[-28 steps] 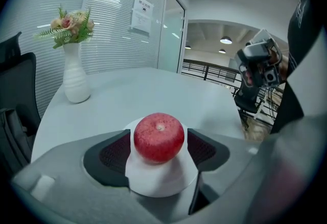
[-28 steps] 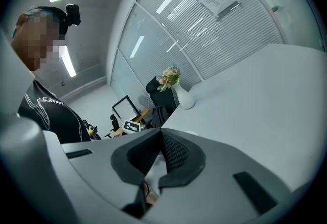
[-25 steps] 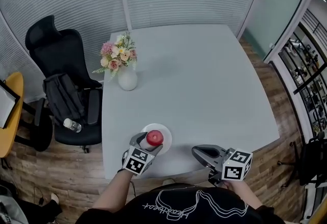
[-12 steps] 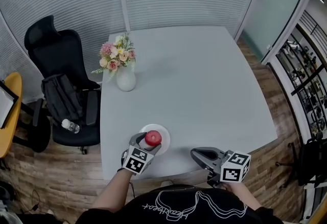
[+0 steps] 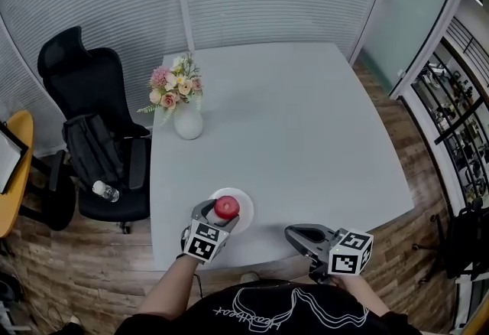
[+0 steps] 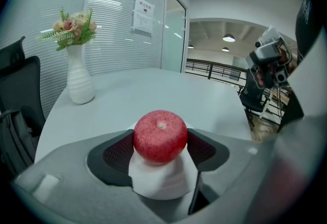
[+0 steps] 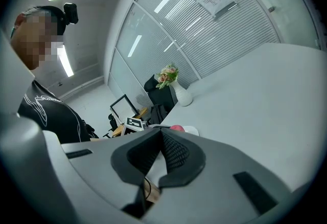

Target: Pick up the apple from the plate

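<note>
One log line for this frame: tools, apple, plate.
left tool: shut on apple | apple: over plate, lift unclear | right tool: shut, empty

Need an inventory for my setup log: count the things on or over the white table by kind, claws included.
apple: 1
plate: 1
vase of flowers: 1
claws: 2 (left claw, right claw)
Total: 5
</note>
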Motion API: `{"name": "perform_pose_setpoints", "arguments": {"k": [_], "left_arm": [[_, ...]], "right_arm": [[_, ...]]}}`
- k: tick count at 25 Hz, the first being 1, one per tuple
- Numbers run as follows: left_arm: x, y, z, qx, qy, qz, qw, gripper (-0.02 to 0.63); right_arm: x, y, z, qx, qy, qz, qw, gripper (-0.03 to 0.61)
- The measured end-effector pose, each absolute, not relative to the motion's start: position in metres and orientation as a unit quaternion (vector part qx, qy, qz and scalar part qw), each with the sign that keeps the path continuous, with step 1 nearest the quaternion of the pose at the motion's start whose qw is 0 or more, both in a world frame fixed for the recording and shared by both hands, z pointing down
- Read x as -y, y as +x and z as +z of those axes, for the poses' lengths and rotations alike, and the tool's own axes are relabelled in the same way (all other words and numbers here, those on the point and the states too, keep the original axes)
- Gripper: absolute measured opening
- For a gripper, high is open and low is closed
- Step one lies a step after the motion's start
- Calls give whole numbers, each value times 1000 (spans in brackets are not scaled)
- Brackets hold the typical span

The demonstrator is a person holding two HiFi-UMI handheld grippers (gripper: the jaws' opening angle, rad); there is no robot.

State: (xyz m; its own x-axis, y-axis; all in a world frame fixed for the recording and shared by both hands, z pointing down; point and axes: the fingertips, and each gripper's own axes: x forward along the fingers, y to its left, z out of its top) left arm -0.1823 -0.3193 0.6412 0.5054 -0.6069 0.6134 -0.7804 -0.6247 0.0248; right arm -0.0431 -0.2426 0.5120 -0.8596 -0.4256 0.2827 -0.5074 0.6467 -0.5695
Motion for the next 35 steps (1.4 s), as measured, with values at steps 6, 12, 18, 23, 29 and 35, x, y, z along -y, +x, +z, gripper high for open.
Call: {"name": "perform_pose_setpoints", "arguments": {"k": [6,12,18,23,29,35], "left_arm": [[320,-179,617,411,858,260,164,334],[315,-175,585,416,863,230,168,334],[297,-169,551,416,867,204,181,334],[277,-166,516,418,873,171,182,334],[245,-160,480,412,881,139,185,334],[211,-153,454,404,889,109,188,334]], "right_arm": [[243,-43,510,906,257,330,57,8],[244,-46,501,911,255,320,50,8],[239,-49,492,914,240,326,29,8],[232,-51,483,918,235,320,21,8],[222,-56,474,926,229,299,25,8],[211,-63,468,937,224,265,40,8]]}}
